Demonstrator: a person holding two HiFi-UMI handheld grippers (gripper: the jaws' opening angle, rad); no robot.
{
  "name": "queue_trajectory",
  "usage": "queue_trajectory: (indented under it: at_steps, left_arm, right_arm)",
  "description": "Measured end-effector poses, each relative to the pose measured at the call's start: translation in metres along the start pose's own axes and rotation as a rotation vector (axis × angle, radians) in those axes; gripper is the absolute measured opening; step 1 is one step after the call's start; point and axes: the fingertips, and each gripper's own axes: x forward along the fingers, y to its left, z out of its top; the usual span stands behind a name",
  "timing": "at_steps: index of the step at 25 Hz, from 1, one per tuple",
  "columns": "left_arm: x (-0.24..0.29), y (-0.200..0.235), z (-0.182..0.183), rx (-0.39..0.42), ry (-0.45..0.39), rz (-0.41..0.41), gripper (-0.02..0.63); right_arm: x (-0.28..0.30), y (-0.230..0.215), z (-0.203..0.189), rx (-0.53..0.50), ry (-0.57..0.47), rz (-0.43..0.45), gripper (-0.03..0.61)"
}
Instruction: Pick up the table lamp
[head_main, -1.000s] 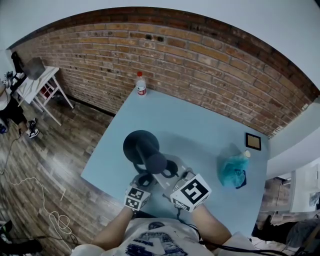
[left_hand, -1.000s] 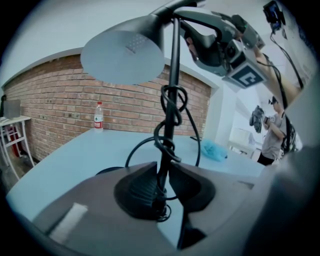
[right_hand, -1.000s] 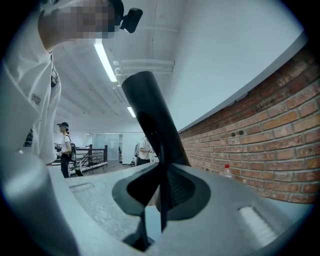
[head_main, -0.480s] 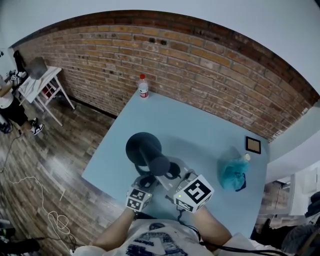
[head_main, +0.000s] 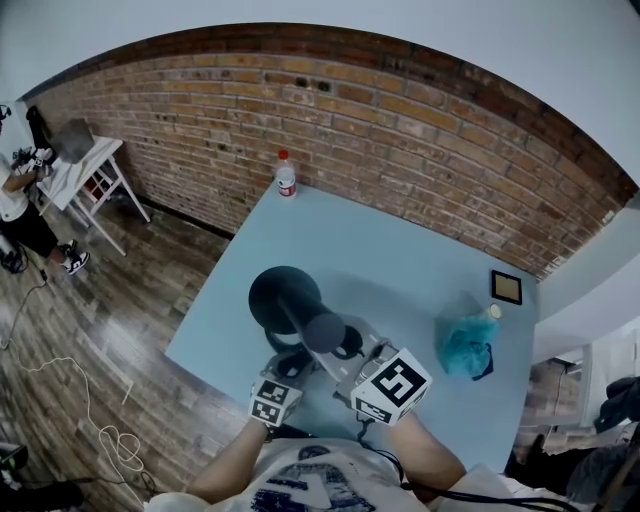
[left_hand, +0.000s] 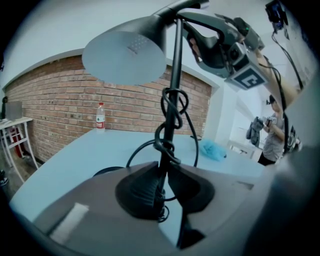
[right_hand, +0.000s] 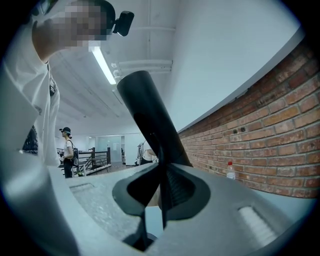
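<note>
The dark table lamp has its round base (head_main: 283, 295) over the light blue table (head_main: 400, 260), and its shade (head_main: 325, 331) leans toward me. In the left gripper view the shade (left_hand: 125, 52) is above, and a black cord (left_hand: 172, 107) is wound round the thin stem. My left gripper (head_main: 291, 362) (left_hand: 162, 187) is shut on the lower stem. My right gripper (head_main: 346, 346) (right_hand: 162, 192) is shut on the lamp's dark neck (right_hand: 147, 115) by the shade, and it also shows high in the left gripper view (left_hand: 220, 42). I cannot tell whether the base touches the table.
A water bottle (head_main: 285, 175) stands at the table's far corner by the brick wall. A teal bag (head_main: 463, 340) and a small framed square (head_main: 506, 287) lie at the right. A white side table (head_main: 85, 165) and a loose cable (head_main: 100, 420) are on the floor at the left.
</note>
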Motion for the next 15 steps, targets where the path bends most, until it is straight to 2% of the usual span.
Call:
queue_trajectory:
  at_steps: [6,15]
  left_arm:
    - [-0.01,-0.008,0.019,0.029,-0.034,-0.012,0.051]
    - [-0.02,-0.023,0.046,0.096,-0.036,-0.009,0.047]
  right_arm:
    - [-0.007,0.007,0.019,-0.016,-0.023,0.017,0.04]
    - [-0.019,0.014,0.043,-0.056,-0.047,0.039,0.038]
